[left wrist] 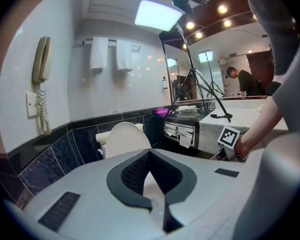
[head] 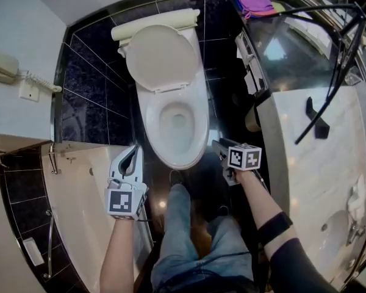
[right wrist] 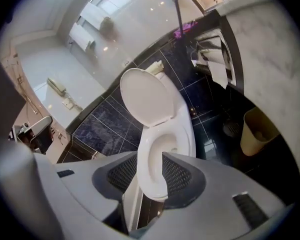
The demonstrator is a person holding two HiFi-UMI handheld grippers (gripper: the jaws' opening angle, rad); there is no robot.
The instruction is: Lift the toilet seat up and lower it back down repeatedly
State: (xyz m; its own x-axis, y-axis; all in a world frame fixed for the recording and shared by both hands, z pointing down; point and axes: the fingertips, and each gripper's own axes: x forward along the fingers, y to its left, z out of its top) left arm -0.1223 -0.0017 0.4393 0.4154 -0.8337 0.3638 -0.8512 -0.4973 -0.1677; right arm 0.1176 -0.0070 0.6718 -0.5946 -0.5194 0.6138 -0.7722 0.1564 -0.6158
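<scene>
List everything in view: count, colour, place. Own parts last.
toilet: 1, white, centre, against the dark tiled wall, lid up
wall phone: 1, cream, on the white wall, left
towels: 2, white, on the wall rail
cloth: 1, purple, far end of the counter
tripod: 1, black, over the counter
counter: 1, white marble, right
bin: 1, beige, on the floor right of the toilet
bathtub: 1, cream, left
left tool: 1, pale grey, jaws together, empty, left of the bowl
right tool: 1, pale grey, jaws apart, empty, right of the bowl
legs: 2, blue jeans, bottom centre

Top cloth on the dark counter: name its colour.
The cloth is purple; clearest in the head view.
</scene>
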